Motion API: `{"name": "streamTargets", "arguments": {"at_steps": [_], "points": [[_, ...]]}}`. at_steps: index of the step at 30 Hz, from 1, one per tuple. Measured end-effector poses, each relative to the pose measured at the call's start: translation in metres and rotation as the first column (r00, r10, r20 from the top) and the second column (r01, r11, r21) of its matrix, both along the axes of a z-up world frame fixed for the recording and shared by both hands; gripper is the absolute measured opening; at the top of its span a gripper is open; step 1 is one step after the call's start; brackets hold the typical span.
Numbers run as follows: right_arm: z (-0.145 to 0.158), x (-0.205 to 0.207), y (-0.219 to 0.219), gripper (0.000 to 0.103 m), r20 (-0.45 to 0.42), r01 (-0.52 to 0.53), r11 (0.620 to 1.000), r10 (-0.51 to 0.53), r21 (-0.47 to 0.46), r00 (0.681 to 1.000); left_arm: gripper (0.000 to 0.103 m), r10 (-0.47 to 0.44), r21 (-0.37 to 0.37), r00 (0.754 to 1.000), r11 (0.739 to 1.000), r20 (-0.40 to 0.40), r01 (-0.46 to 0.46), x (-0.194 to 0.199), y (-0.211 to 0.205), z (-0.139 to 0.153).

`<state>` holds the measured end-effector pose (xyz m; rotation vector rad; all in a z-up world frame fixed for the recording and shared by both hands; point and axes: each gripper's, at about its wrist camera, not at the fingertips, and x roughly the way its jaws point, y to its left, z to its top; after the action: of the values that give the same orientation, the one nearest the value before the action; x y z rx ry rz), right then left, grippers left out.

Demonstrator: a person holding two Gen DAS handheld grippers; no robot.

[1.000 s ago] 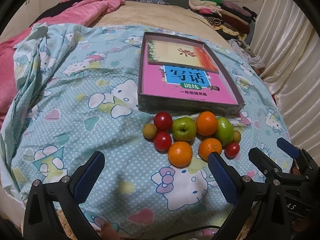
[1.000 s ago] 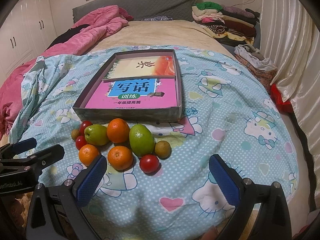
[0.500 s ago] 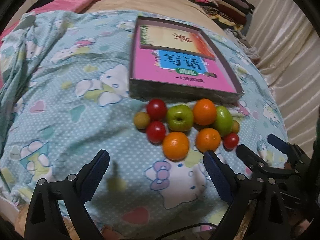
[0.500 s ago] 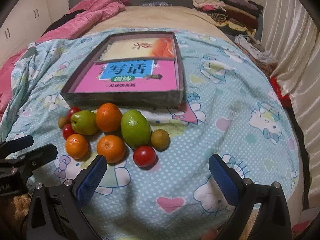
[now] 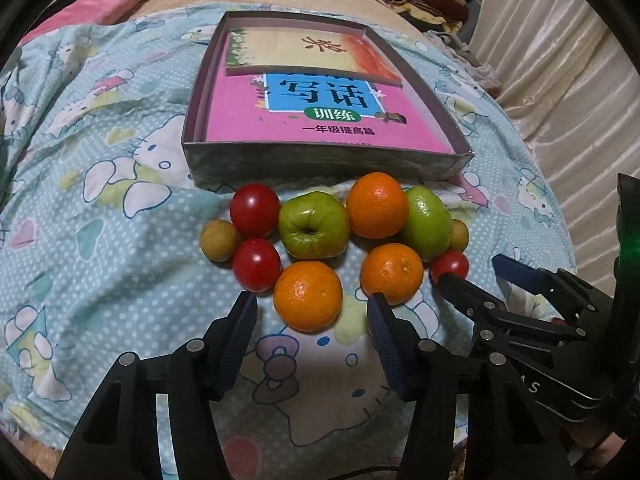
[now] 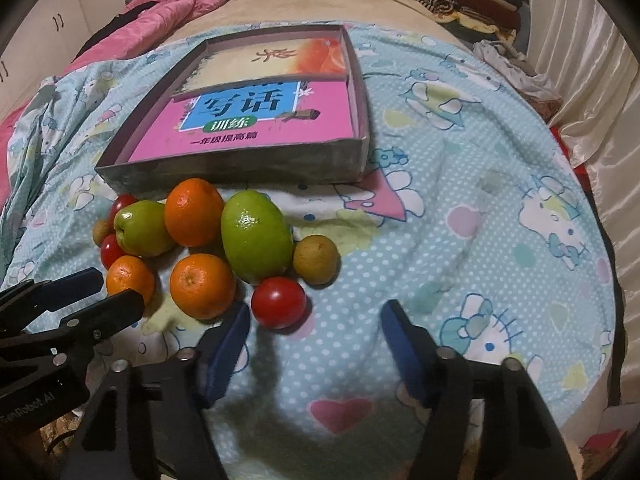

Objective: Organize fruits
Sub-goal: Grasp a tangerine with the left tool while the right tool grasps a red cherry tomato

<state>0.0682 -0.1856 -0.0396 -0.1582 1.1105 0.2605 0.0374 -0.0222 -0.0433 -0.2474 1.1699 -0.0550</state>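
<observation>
The left gripper, fingers apart, sits just before an orange; the right gripper, also apart, sits just before a tomato.

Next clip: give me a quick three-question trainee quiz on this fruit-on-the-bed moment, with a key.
1. True or false: the left gripper is shut on an orange.
2. How many oranges lie in the fruit cluster? A) two B) three C) five
3. Fill in: the shallow box behind the fruit holds ____.

Key
1. False. Its jaws stand open, with the nearest orange just ahead between the fingertips, not gripped.
2. B. Three oranges, alongside three red tomatoes, two green fruits and two small brown ones.
3. Books: a pink workbook partly covered by a beige and orange one.
</observation>
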Motion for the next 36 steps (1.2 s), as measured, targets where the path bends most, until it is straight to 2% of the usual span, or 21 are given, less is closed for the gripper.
{"name": "streamTargets", "arguments": {"at_steps": [2, 3, 5, 9, 17, 21, 25, 36], "points": [[-0.001, 0.001, 0.001, 0.061, -0.003, -0.005, 1.0, 0.005, 0.008, 1.0, 0.056, 0.0, -0.006, 1.0, 1.0, -0.001, 0.0, 0.002, 0.001, -0.002], [-0.002, 0.001, 0.002, 0.058, -0.002, -0.01, 1.0, 0.01, 0.011, 1.0, 0.051, -0.001, -0.008, 1.0, 1.0, -0.002, 0.001, 0.002, 0.001, -0.003], [-0.002, 0.002, 0.004, 0.052, -0.005, -0.024, 0.999, 0.024, 0.025, 1.0, 0.05, -0.001, -0.006, 1.0, 1.0, -0.009, 0.001, 0.004, 0.001, -0.006], [-0.007, 0.005, 0.01, 0.047, -0.013, -0.044, 0.999, 0.044, 0.017, 0.999, 0.049, -0.004, -0.014, 1.0, 1.0, -0.008, 0.003, 0.006, -0.001, -0.009], [-0.017, 0.011, 0.02, 0.044, -0.016, -0.072, 0.997, 0.072, -0.019, 0.997, 0.046, -0.013, -0.009, 1.0, 1.0, -0.012, 0.013, 0.011, -0.005, -0.014], [-0.017, 0.012, 0.014, 0.038, -0.017, -0.062, 0.998, 0.063, 0.008, 0.998, 0.04, -0.012, 0.003, 1.0, 1.0, -0.015, 0.012, 0.013, -0.006, -0.017], [-0.014, 0.013, 0.008, 0.031, -0.018, -0.051, 0.998, 0.052, 0.047, 0.998, 0.039, -0.01, -0.003, 1.0, 1.0, -0.011, 0.01, 0.018, -0.008, -0.019], [-0.001, 0.004, -0.002, 0.031, 0.005, -0.066, 0.986, 0.066, 0.155, 0.998, 0.038, -0.018, -0.063, 1.0, 0.998, 0.01, 0.018, 0.009, 0.004, -0.013]]}}
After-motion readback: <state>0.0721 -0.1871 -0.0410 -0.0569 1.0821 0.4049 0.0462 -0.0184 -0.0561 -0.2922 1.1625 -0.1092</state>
